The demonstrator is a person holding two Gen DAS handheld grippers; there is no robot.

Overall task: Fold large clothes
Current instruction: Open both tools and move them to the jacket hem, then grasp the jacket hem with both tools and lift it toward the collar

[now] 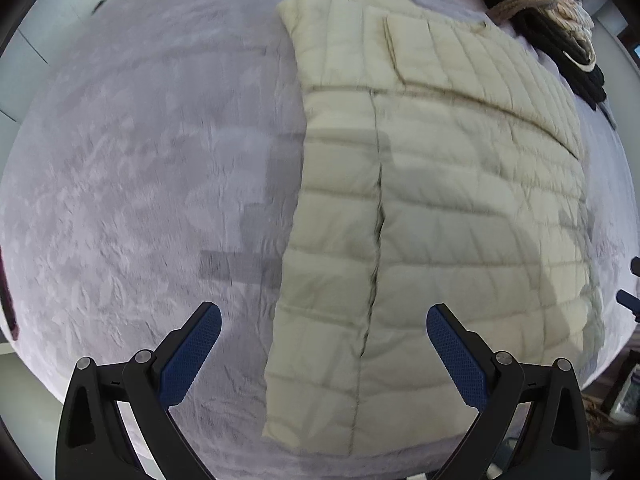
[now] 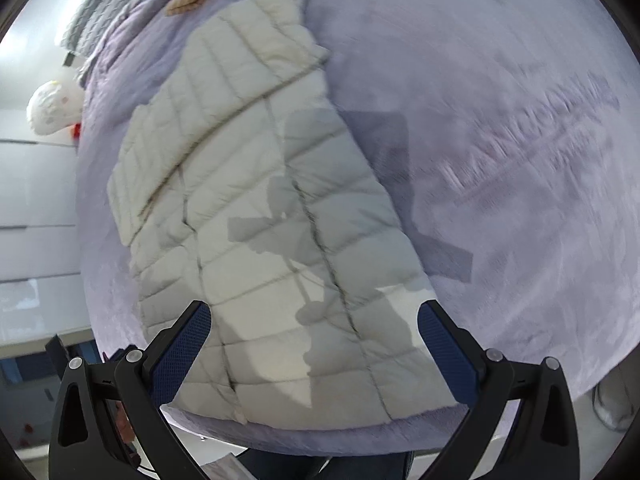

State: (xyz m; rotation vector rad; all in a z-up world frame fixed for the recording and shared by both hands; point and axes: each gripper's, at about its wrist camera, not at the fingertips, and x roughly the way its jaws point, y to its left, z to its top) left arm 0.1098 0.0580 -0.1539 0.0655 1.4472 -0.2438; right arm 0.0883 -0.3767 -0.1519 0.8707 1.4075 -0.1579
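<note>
Left gripper (image 1: 324, 316) and right gripper (image 2: 314, 312) hover, fingers spread wide, holding nothing.

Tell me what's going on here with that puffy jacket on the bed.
A person holding two handheld grippers is folding a cream quilted jacket laid flat on a lavender bedspread. A sleeve is already folded across its top. The left gripper and right gripper hover above it with jaws open, holding nothing.
</note>
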